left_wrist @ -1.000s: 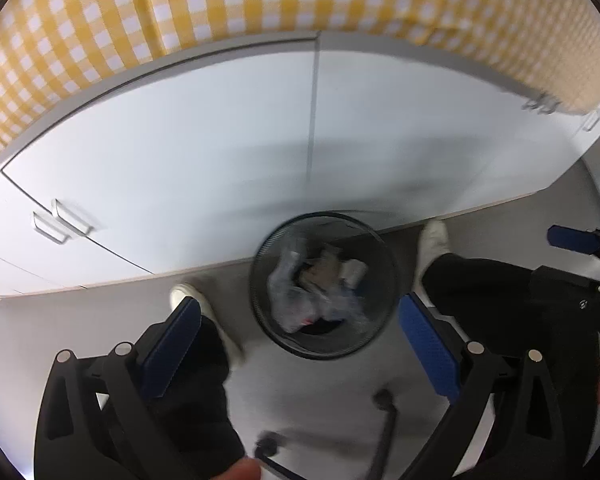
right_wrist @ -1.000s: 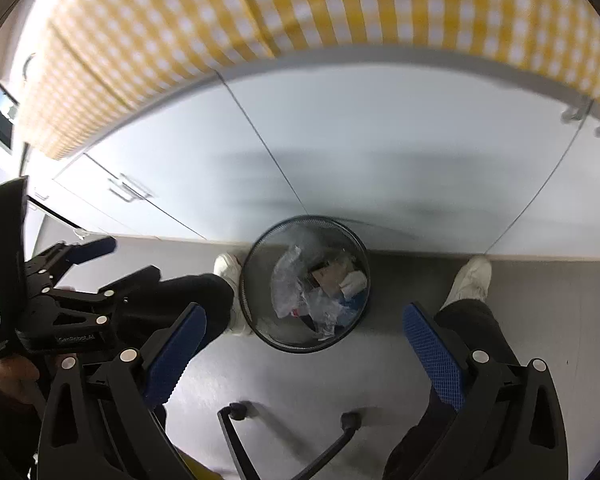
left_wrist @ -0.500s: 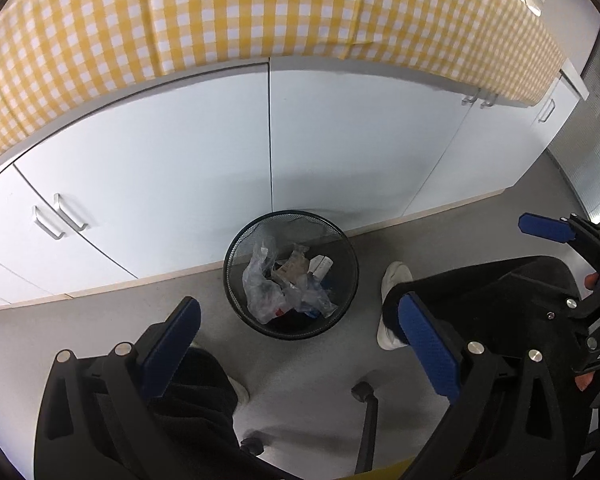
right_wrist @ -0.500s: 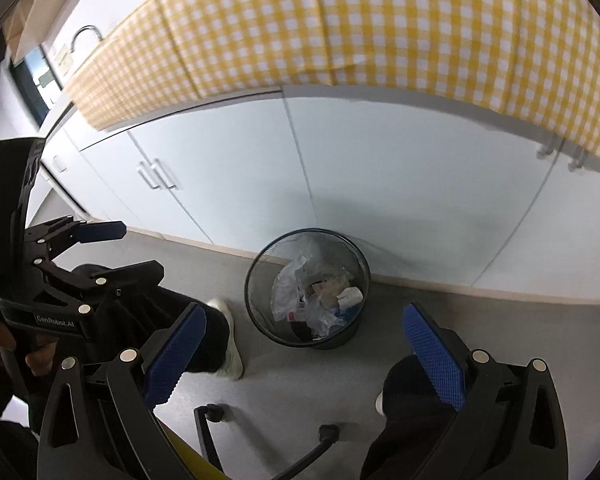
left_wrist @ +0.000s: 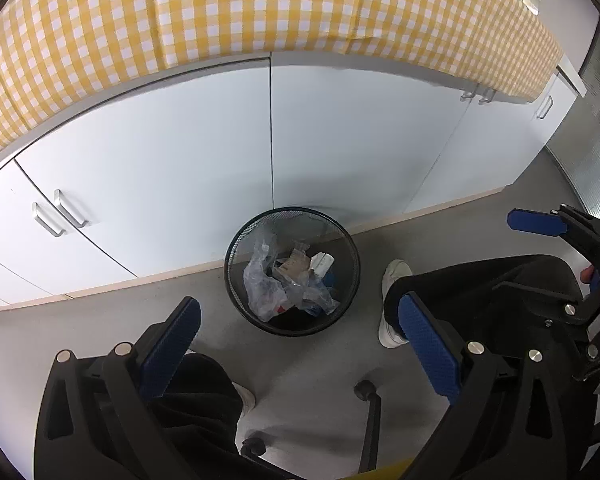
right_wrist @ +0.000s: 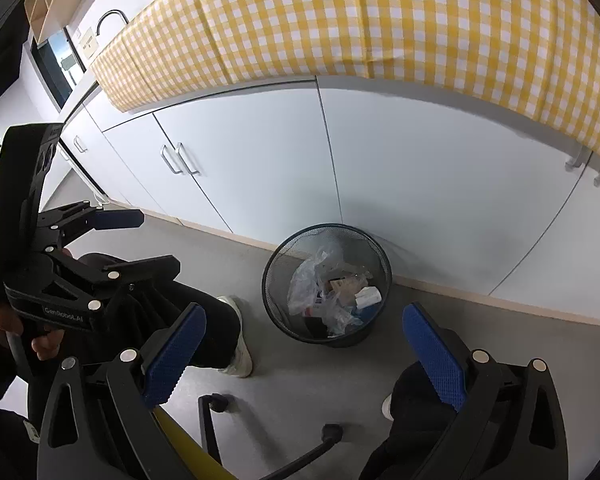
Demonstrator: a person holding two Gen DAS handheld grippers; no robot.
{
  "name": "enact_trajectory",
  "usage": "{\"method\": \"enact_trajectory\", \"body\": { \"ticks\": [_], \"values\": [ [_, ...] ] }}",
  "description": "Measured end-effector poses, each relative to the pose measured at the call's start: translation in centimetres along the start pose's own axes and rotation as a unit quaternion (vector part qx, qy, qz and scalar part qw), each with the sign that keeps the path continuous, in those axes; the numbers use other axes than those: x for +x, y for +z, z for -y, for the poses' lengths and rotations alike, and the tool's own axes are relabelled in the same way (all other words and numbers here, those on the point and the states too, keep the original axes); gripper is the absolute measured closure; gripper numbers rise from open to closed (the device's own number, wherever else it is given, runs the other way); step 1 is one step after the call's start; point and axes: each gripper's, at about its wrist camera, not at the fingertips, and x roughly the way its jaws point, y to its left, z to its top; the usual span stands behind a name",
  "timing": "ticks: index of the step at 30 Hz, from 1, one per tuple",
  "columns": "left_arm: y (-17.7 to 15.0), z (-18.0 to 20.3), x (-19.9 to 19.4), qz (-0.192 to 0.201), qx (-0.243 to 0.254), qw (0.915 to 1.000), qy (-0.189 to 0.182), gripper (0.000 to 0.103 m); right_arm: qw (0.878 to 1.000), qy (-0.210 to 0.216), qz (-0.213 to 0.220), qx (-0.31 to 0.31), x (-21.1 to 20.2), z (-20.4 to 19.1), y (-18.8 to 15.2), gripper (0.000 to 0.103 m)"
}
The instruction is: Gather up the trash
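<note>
Left wrist view: your left gripper (left_wrist: pixel 296 332) is spread wide, blue pads (left_wrist: pixel 171 347) well apart, nothing between them. It hangs above the grey floor (left_wrist: pixel 80 332), looking down at the black wire-mesh wastebasket (left_wrist: pixel 236 280), which stands against the plinth of the white cabinets (left_wrist: pixel 160 168). Trash sits inside the basket: crumpled clear plastic bag (left_wrist: pixel 266 284), a brown cardboard scrap (left_wrist: pixel 294 266), a small white box (left_wrist: pixel 322 262). Your white shoe (left_wrist: pixel 394 276) is just beside the basket on the right, black trouser leg behind it. Your right gripper (left_wrist: pixel 548 224) shows at the right edge, one blue pad visible; can't tell its opening from this view. A yellow-checked cloth (left_wrist: pixel 260 12) hangs over the counter edge above the doors. A chair caster (left_wrist: pixel 364 392) is at the bottom.

Right wrist view: your right gripper (right_wrist: pixel 304 344) is also fully released, pads (right_wrist: pixel 434 356) wide apart, empty. Same wastebasket (right_wrist: pixel 276 300) sits between the pads in the frame, well below them, tight to the cabinet plinth. Clear plastic bag (right_wrist: pixel 308 276) and white box (right_wrist: pixel 368 296) lie inside, on top of the pile. Your left gripper (right_wrist: pixel 100 240) is at the left, fingers parted, held in your left hand (right_wrist: pixel 4 320), nothing in it. White shoe (right_wrist: pixel 240 344) is left of the basket, near but apart from it. Checked cloth (right_wrist: pixel 380 20) runs along the counter; a faucet (right_wrist: pixel 110 16) is at the far end.
</note>
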Motion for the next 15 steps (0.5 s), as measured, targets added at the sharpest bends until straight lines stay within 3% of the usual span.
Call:
{"method": "enact_trajectory", "body": {
  "ticks": [15],
  "values": [
    [-0.02, -0.41, 0.53, -0.009, -0.005, 0.9999, -0.001, 0.005, 1.000, 0.007, 0.001, 0.006, -0.37, 0.05, -0.06, 0.004]
  ]
}}
